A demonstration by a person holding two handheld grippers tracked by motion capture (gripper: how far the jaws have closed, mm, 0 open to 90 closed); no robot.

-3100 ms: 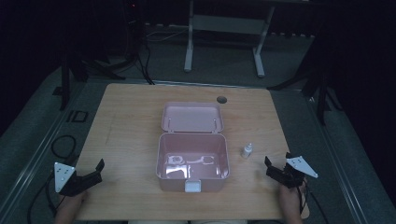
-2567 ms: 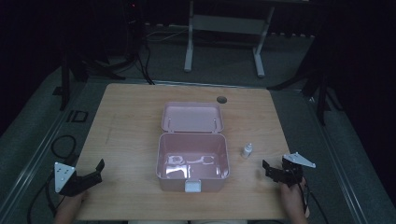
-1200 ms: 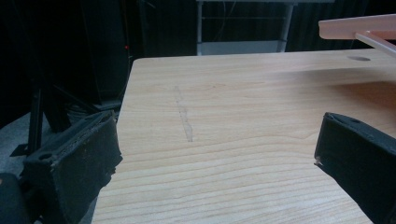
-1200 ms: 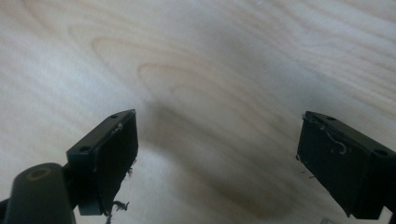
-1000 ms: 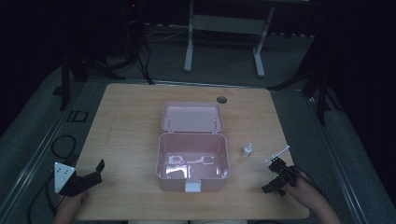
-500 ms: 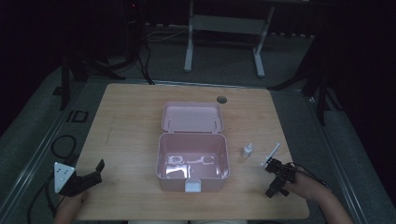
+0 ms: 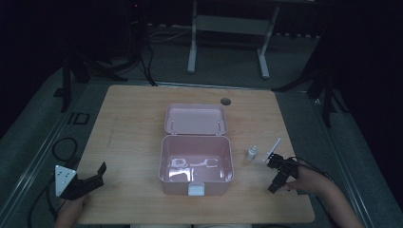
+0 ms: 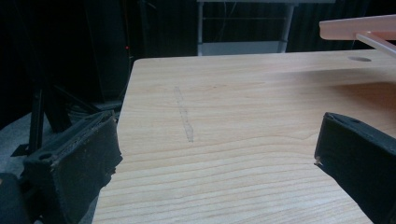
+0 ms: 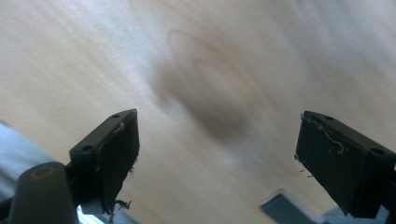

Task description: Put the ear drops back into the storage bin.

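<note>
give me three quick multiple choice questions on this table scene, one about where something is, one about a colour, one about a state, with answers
1. Where does the small bottle stand?
A. inside the box
B. on the table, between the box and the right tool
C. at the far left edge of the table

2. What colour is the box?
A. pink
B. green
C. black

3. How is the box's lid?
A. shut and latched
B. taken off and lying on the floor
C. open, tipped back behind the box

Answers:
1. B: in the high view the bottle is on the wooden table, right of the box and just left of the right tool.
2. A: its walls and lid are pale pink.
3. C: the lid lies back, its inside facing up, so the box's inside shows.
</note>
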